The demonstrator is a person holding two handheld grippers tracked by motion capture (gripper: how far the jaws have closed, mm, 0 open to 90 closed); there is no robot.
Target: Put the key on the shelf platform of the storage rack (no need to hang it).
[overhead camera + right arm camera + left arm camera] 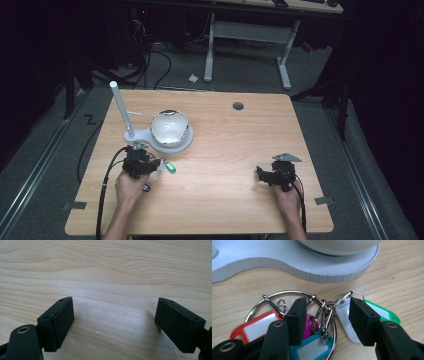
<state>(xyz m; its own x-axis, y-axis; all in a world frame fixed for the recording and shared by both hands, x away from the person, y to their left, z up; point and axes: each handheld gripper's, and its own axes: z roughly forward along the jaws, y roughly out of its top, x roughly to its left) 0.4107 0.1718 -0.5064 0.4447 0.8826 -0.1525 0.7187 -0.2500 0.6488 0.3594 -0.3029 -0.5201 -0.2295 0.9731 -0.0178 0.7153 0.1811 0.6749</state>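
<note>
A bunch of key tags on a large metal key ring (287,293) lies on the wooden table (225,200), just in front of a white stand. It carries a red tag (254,327), a blue tag (312,347), a magenta tag (308,325), a white tag (344,315) and a green tag (384,312). My left gripper (327,307) hangs low over the bunch with its jaws apart. The small metal clips and the white tag lie between the jaws, and the pads do not press on them. At the right, my right gripper (113,312) is open over bare wood with nothing between its jaws.
The white stand base (150,136) holds a shiny bowl (170,127) and an upright white pole (121,110) just beyond the tags. A round cable hole (238,106) sits near the table's far edge. Another desk's legs (285,65) stand on the floor behind.
</note>
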